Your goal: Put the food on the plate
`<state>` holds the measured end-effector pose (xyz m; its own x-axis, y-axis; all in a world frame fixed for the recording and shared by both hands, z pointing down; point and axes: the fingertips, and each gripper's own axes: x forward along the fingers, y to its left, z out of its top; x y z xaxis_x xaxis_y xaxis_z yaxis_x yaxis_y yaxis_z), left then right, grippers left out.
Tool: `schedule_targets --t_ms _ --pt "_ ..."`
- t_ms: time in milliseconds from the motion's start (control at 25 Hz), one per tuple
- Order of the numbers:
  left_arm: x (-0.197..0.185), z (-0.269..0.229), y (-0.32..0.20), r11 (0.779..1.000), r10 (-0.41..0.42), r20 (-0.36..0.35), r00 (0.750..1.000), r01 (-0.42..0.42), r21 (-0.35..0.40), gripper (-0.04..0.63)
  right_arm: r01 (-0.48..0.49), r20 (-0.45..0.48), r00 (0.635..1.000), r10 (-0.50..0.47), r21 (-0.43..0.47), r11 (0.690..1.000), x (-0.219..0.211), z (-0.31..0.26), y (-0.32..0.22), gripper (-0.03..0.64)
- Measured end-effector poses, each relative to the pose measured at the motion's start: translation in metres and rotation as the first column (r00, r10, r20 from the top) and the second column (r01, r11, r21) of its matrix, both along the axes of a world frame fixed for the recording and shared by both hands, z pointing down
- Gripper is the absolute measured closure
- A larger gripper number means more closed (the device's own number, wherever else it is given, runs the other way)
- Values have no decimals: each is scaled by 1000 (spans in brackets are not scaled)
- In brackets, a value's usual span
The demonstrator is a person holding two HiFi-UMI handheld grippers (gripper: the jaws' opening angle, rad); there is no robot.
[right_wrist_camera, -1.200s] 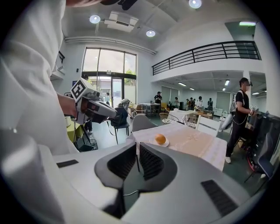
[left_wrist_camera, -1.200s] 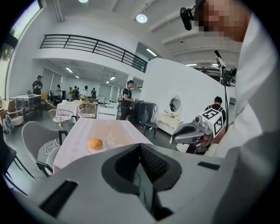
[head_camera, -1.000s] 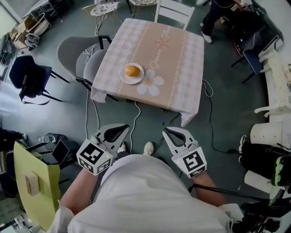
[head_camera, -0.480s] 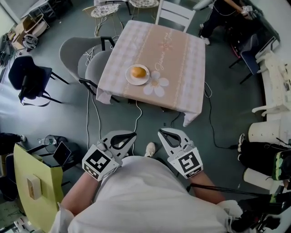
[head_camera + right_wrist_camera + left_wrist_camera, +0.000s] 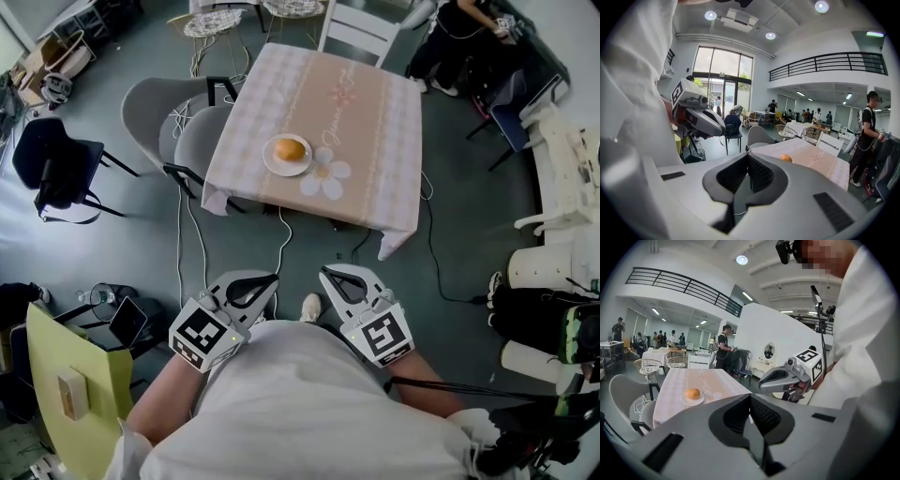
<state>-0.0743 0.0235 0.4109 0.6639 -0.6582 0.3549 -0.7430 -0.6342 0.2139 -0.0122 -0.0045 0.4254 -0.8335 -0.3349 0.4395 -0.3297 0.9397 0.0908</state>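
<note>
An orange-brown bun [image 5: 291, 149] lies on a small white plate [image 5: 273, 161] near the front left of a table with a pink checked cloth [image 5: 366, 122]. The left gripper view also has the bun [image 5: 693, 393] on the plate [image 5: 685, 401]; in the right gripper view only the bun's [image 5: 786, 158] top shows. My left gripper [image 5: 270, 278] and right gripper [image 5: 324, 274] are held close to the person's chest, well short of the table, tips pointing at each other. Both are shut with nothing between the jaws.
Two grey chairs [image 5: 173, 117] stand at the table's left side and a white chair [image 5: 361, 28] at its far end. Cables [image 5: 431, 253] trail over the floor under the table. A yellow-green chair [image 5: 66, 375] is at the lower left, a person [image 5: 459, 33] beyond the table.
The two grippers have drawn a little closer together in front of the chest. The table and plate sit slightly further right in the head view.
</note>
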Motion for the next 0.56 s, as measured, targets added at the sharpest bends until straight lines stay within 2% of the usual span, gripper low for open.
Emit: schedule_targets --t_ms 560 --pt "4 2 -2 1000 13 12 1000 -13 -1 586 -11 -2 1000 11 4 1000 3 -2 -2 604"
